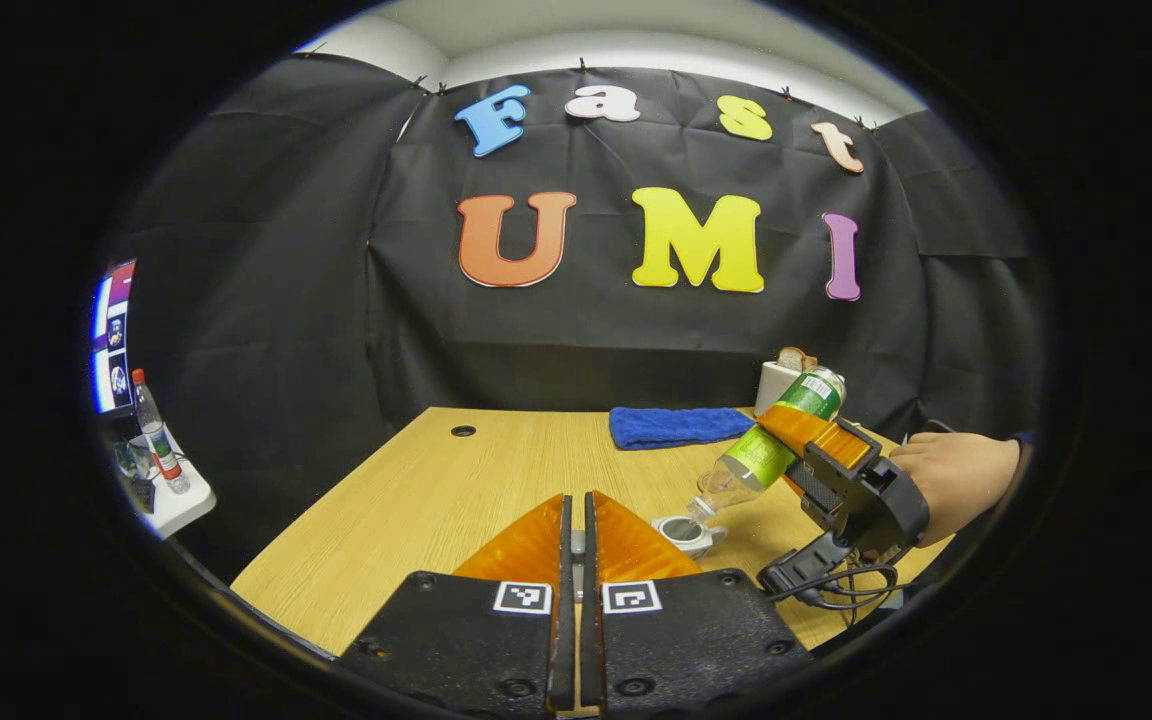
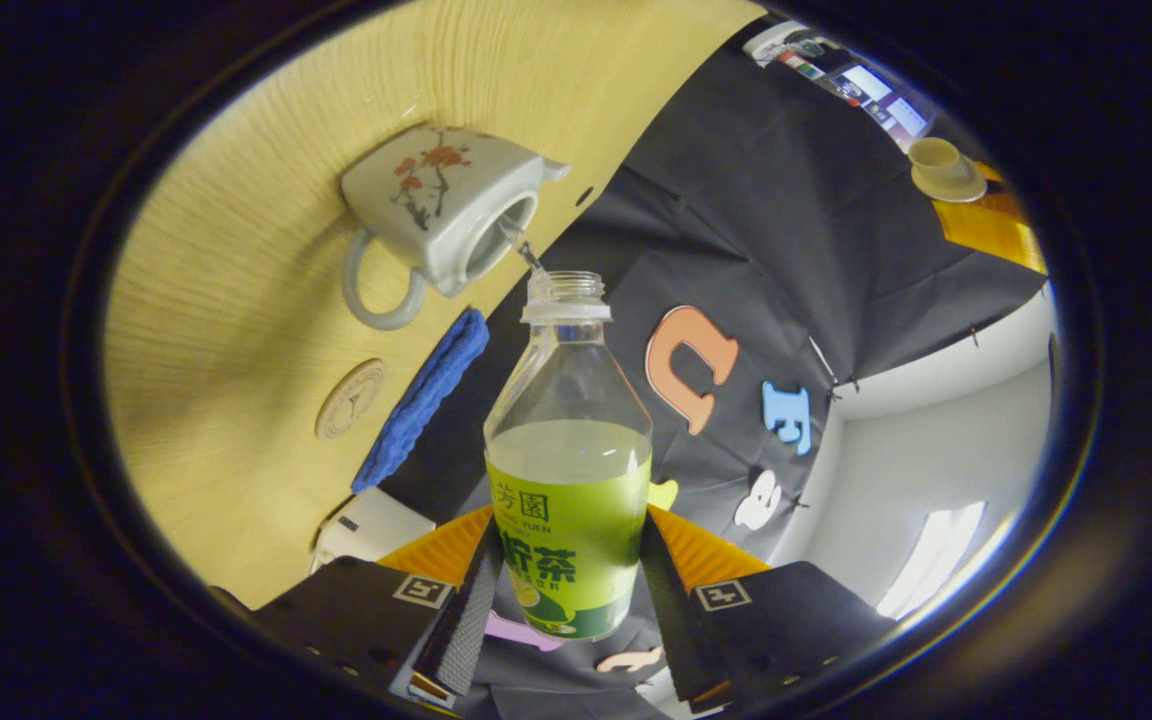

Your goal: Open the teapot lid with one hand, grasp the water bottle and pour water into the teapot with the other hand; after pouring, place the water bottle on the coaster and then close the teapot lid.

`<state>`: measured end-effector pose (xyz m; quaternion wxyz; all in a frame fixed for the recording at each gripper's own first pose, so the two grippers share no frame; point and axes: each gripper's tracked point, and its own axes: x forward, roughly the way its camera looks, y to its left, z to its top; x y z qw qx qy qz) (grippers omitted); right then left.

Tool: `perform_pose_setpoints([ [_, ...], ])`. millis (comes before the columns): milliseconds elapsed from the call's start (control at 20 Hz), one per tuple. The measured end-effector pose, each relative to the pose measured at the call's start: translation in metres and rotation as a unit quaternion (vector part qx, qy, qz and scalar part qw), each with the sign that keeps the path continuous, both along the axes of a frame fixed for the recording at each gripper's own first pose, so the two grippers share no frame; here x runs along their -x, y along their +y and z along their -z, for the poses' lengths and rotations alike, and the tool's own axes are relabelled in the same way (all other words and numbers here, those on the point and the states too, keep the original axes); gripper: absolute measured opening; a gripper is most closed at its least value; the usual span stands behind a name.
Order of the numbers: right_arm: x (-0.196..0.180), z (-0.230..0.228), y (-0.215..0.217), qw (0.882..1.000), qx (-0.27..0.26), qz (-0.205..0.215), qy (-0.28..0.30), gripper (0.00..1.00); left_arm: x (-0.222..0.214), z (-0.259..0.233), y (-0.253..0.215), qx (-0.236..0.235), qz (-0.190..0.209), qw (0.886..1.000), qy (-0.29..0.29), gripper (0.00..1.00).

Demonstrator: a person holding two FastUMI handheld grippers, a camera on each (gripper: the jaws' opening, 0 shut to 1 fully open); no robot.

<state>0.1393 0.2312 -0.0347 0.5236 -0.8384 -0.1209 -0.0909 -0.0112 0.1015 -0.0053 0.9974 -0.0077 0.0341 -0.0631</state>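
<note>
My right gripper (image 2: 568, 535) is shut on a clear water bottle (image 2: 571, 470) with a green label. The bottle is tipped mouth-down, and a thin stream runs from it into the open top of the white teapot (image 2: 436, 195) with red blossoms. From the left gripper view, the same bottle (image 1: 776, 440) slants down to the teapot (image 1: 686, 533) on the table, with the right gripper (image 1: 841, 465) and a hand (image 1: 956, 480) behind it. My left gripper (image 1: 576, 510) is closed and held off to the side. The cream teapot lid (image 2: 944, 168) hangs under its fingers (image 2: 996, 230).
A round coaster (image 2: 351, 400) lies on the wooden table (image 1: 436, 480) beside a folded blue cloth (image 1: 676, 425). A white box (image 1: 776, 385) stands at the back right. Off the table's left edge, a side shelf carries another bottle (image 1: 158, 435) and a screen (image 1: 114, 340).
</note>
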Motion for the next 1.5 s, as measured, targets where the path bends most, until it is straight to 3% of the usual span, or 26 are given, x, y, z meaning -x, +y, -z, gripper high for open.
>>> perform_pose_setpoints([
  [50,0.0,0.0,0.002,1.0,0.002,0.0,0.0,0.7,0.0,0.0,0.001,0.0,-0.001,1.0,-0.001,0.05],
  [250,0.001,0.0,0.0,1.0,0.003,0.004,-0.001,0.75,0.0,0.0,0.001,0.0,-0.003,1.0,0.001,0.05],
  [800,0.0,0.005,-0.004,1.0,-0.009,0.0,0.0,0.75,-0.002,0.001,-0.002,-0.006,-0.004,1.0,0.003,0.05],
  [900,-0.002,0.007,-0.007,1.0,-0.028,-0.009,0.002,0.72,-0.002,0.001,0.0,-0.005,-0.008,1.0,0.003,0.05],
  [1050,-0.011,0.014,-0.016,0.993,-0.108,-0.033,0.02,0.73,-0.002,0.0,0.004,-0.002,-0.013,1.0,0.0,0.05],
  [1300,-0.01,0.015,-0.03,0.96,-0.262,-0.062,0.078,0.77,-0.001,0.002,0.003,0.0,-0.009,1.0,0.003,0.05],
  [1400,-0.014,0.023,-0.037,0.934,-0.328,-0.075,0.117,0.77,-0.003,0.002,0.001,-0.002,-0.009,1.0,0.005,0.05],
  [1500,-0.019,0.027,-0.041,0.893,-0.41,-0.085,0.164,0.77,-0.004,0.004,0.0,-0.002,-0.008,1.0,0.007,0.05],
])
